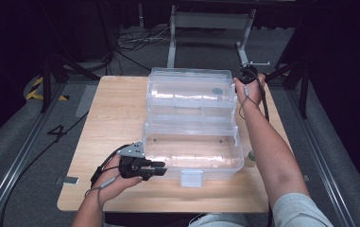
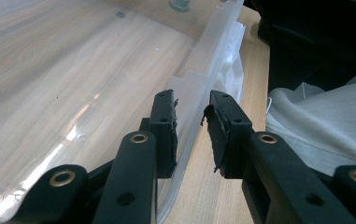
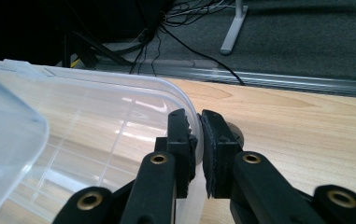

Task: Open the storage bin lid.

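High view shows my clear plastic box open at the table's middle. My left gripper straddles its near-left rim, jaws apart. My right gripper pinches the far-right lid edge narrowly.

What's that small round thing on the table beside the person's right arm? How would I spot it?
Start at the wooden table, then the big clear plastic box open on it. At the box's near right corner, against the person's forearm, sits a small pale-green round object, the one loose item outside the box.
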### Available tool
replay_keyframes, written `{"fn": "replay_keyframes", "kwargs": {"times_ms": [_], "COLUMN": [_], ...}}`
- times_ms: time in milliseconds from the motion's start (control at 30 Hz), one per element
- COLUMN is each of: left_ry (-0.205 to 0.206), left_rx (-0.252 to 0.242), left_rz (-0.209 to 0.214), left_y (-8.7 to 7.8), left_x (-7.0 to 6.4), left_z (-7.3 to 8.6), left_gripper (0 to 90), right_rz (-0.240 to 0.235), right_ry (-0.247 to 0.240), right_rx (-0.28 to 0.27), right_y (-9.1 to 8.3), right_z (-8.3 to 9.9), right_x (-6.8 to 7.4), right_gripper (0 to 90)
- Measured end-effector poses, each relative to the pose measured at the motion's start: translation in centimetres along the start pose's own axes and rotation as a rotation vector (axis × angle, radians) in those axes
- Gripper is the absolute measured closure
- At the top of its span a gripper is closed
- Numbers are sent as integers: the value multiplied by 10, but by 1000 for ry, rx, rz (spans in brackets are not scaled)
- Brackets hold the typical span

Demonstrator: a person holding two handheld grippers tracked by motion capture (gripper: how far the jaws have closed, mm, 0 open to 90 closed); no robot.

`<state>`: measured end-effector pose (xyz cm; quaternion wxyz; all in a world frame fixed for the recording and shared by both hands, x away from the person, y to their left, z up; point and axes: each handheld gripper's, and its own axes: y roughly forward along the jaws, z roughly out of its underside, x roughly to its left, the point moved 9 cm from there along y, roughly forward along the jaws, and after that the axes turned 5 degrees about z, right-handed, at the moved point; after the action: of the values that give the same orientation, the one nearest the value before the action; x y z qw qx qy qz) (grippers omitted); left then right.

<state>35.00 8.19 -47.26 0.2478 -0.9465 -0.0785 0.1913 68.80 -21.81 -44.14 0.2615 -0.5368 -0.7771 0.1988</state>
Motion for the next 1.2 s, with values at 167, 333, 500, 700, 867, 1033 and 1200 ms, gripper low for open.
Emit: {"fn": "replay_keyframes", "kwargs": {"times_ms": [167, 333, 500, 700, 867, 1033, 1200], "left_ry": [1, -3, -20, -10, 0, -5, -26], "left_rx": [-1, 1, 17, 59, 74, 76, 33], "left_rz": [0, 2, 12, -3, -15, -15, 12], "left_y": [0, 0, 0, 0, -2, -4, -10], "left_x": [0, 0, 0, 0, -3, -4, -9], "left_z": [0, 0, -1, -1, -4, -5, -12], "left_gripper": [726, 726, 725, 716, 681, 658, 649], "right_rz": [-10, -11, -20, -25, -55, -87, -150], "right_ry": [5, -17, -41, -83, -113, -184, -224], "right_rx": [2, -11, -63, -113, -198, -227, -265], "right_y": [1, 0, -14, -35, -68, -97, -123], "right_z": [0, 0, -5, -10, -10, 3, 13], "right_x": [-1, -2, -3, -3, -1, 11, 28], "right_gripper": [821, 737, 681, 645, 602, 598, 586]}}
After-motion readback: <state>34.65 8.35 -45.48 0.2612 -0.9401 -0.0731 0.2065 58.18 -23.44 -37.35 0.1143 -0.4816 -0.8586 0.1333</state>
